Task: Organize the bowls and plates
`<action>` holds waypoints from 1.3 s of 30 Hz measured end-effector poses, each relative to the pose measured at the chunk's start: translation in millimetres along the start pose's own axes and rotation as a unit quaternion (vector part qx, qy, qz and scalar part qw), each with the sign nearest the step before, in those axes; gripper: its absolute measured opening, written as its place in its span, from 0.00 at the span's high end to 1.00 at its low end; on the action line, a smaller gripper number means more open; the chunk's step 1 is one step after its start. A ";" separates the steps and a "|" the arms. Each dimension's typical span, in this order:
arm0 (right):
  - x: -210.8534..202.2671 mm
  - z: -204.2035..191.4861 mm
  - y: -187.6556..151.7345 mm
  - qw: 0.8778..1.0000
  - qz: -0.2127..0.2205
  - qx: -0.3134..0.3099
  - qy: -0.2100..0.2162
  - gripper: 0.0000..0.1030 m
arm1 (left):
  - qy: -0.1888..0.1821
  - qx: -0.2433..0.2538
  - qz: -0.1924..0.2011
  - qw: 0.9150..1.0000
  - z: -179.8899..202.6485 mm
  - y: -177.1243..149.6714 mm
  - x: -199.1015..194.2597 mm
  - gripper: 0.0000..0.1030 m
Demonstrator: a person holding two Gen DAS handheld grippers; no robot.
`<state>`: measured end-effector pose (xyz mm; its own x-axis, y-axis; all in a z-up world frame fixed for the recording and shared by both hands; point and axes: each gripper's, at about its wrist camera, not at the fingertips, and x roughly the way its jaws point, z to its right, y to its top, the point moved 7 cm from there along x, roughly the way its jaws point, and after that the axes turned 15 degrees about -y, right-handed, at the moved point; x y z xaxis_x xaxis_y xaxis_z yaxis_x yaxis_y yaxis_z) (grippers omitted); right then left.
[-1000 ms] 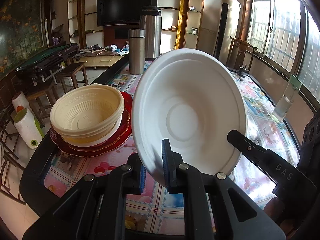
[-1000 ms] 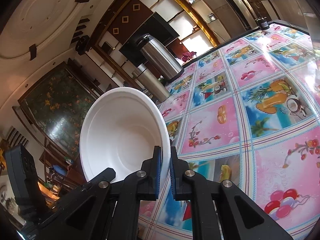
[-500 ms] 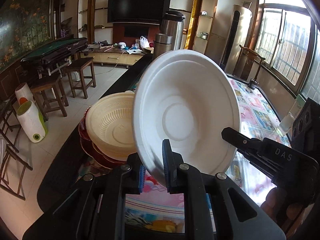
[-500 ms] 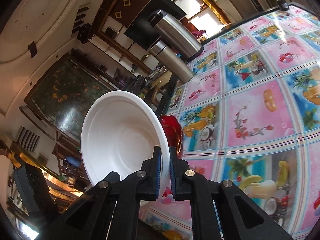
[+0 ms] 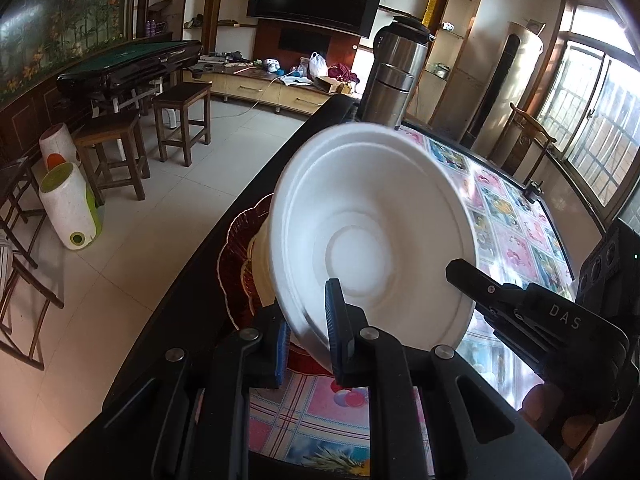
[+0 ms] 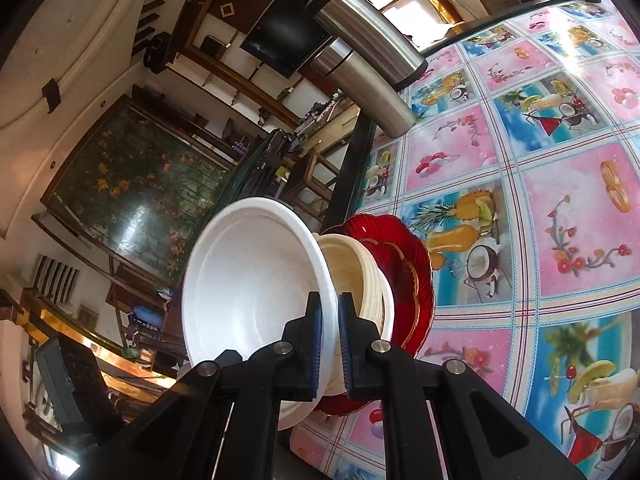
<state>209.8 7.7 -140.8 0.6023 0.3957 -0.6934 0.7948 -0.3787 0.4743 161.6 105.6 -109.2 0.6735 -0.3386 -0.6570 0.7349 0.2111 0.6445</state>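
A white foam bowl [image 5: 372, 240] is held tilted between both grippers. My left gripper [image 5: 308, 332] is shut on its near rim. My right gripper [image 6: 330, 320] is shut on the rim at the other side, and its black finger [image 5: 472, 276] shows in the left wrist view. Right behind the white bowl [image 6: 256, 280] sits a stack of cream bowls [image 6: 356, 268] on red scalloped plates [image 6: 404, 264]. The white bowl's underside is at the mouth of the top cream bowl [image 5: 260, 264], and I cannot tell whether they touch. The red plates [image 5: 236, 256] lie by the table's left edge.
Two steel flasks [image 5: 396, 80] stand at the table's far left corner. The tablecloth [image 6: 560, 200] with pink and blue pictures stretches to the right. The black table edge [image 5: 240, 220] drops to a tiled floor with wooden stools [image 5: 180, 120].
Both grippers have carried the white bowl left, from beside the cream bowl stack to right over it. The stack is now mostly hidden behind the bowl in the left wrist view.
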 end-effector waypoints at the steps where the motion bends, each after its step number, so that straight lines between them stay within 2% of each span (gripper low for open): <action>1: 2.9 0.7 -0.6 1.000 -0.001 -0.001 -0.003 0.91 | 0.004 -0.004 0.002 1.000 -3.0 -0.2 0.2 0.85; 5: 12.0 2.6 -5.7 1.000 -0.006 -0.003 -0.013 0.91 | 0.015 -0.011 0.012 1.000 -12.7 -4.8 -2.4 0.79; 12: 13.8 -2.8 -9.0 0.999 0.021 -0.017 -0.022 0.91 | 0.007 -0.021 0.018 1.000 -23.5 -15.3 2.1 0.78; 16: 13.4 -10.2 -11.4 0.997 0.055 -0.050 -0.036 0.90 | 0.023 -0.021 0.040 0.999 -30.9 -18.3 -1.0 0.69; 20: 11.3 -10.7 -14.4 0.994 0.072 -0.068 -0.050 0.88 | 0.037 -0.009 0.074 0.996 -29.9 -16.2 -14.0 0.67; 21: 10.6 -9.6 -15.0 0.994 0.068 -0.067 -0.048 0.82 | 0.048 -0.001 0.087 0.995 -28.8 -14.6 -19.3 0.64; 22: 9.5 -8.1 -15.2 0.995 0.065 -0.061 -0.039 0.71 | 0.059 0.009 0.101 0.993 -27.0 -12.9 -25.0 0.62; 23: 5.9 -6.3 -14.6 0.996 0.066 -0.052 -0.025 0.63 | 0.071 0.017 0.118 0.990 -25.9 -11.5 -31.8 0.55; 24: 0.4 -4.1 -13.1 0.996 0.076 -0.044 -0.017 0.47 | 0.080 0.023 0.132 0.988 -24.5 -10.7 -37.8 0.51; 25: -5.1 -3.0 -11.3 0.995 0.086 -0.041 -0.016 0.36 | 0.087 0.029 0.146 0.985 -22.0 -10.5 -44.0 0.49; 31: -48.5 4.4 -5.3 0.990 0.130 -0.056 0.024 0.32 | 0.097 0.066 0.170 0.978 -4.8 -13.8 -58.9 0.35; 33: -63.7 13.8 -5.9 0.987 0.143 -0.070 0.017 0.31 | 0.096 0.089 0.175 0.976 5.9 -18.0 -61.7 0.26; 36: -82.1 37.4 -6.3 0.984 0.159 -0.078 -0.003 0.28 | 0.096 0.105 0.177 0.974 18.4 -24.4 -59.3 0.25; 39: -89.6 64.7 -6.3 0.987 0.153 -0.053 -0.014 0.28 | 0.086 0.093 0.161 0.979 19.6 -28.9 -49.5 0.25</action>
<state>146.0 -79.5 -116.8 0.8142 0.2525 -0.5227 0.5801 -0.3871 0.7166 105.5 98.3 -87.7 0.8830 -0.1194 -0.4539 0.4659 0.1055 0.8785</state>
